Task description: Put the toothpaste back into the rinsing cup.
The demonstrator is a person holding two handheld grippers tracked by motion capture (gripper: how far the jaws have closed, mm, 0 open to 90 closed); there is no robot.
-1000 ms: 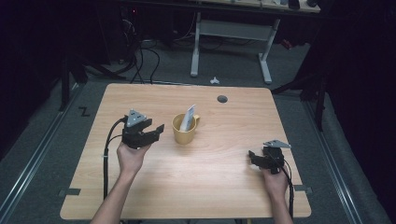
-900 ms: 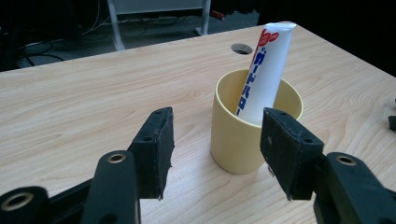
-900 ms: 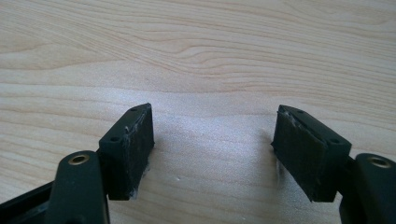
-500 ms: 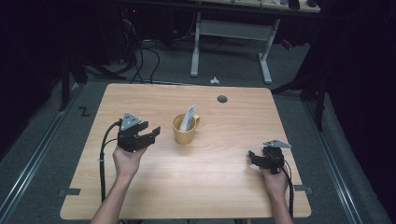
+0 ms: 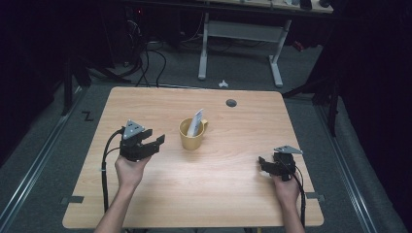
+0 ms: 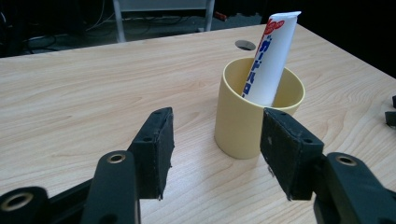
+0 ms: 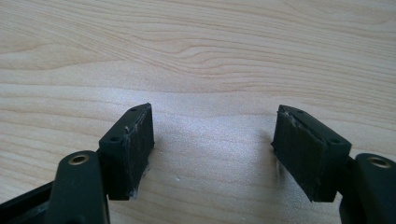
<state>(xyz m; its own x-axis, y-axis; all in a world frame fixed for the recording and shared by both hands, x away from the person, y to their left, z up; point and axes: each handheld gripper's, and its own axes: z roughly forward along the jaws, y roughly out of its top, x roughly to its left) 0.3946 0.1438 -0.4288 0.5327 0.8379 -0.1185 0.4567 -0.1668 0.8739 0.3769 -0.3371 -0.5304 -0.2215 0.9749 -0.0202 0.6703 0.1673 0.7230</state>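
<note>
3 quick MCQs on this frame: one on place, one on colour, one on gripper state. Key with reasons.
1. Where is the tube?
A. flat on the table
B. standing in the cup
C. in the right gripper

2. What colour is the cup?
A. yellow
B. blue
C. black

3. How is the left gripper?
A. shut on the cup
B. shut on the tube
C. open, holding nothing

Key:
1 B, the tube leans against the rim inside the cup.
2 A, its wall is pale yellow in the high view and the left gripper view.
3 C, its fingers stand apart short of the cup.
</note>
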